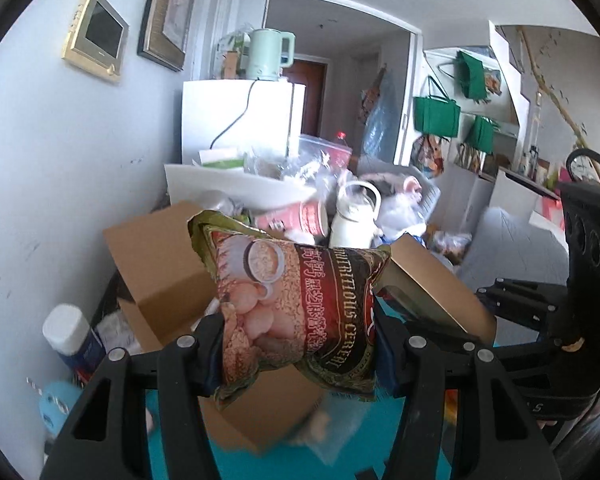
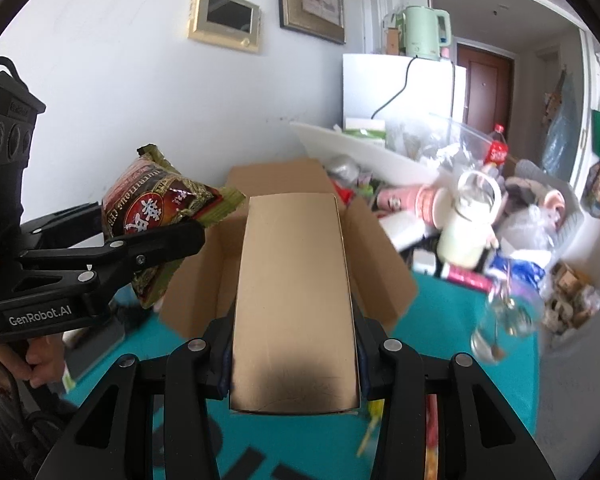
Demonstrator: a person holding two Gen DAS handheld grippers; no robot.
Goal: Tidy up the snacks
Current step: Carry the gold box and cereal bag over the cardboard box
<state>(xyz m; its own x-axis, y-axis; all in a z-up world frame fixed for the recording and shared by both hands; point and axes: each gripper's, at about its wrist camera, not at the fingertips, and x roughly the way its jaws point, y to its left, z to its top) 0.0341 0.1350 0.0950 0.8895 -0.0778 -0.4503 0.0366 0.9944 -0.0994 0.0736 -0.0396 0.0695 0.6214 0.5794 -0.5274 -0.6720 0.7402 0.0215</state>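
Note:
My left gripper is shut on a red and green cereal bag, held in the air above an open cardboard box. The same bag shows at the left of the right wrist view, clamped in the left gripper. My right gripper is shut on a long gold box, which points toward the open cardboard box on the teal table. That gold box appears to the right of the bag in the left wrist view.
A pile of clutter lies behind the cardboard box: a white jug, pink cups, plastic bags, a red-capped bottle. A white fridge carries a green kettle. A white-capped bottle stands left. A glass jar sits right.

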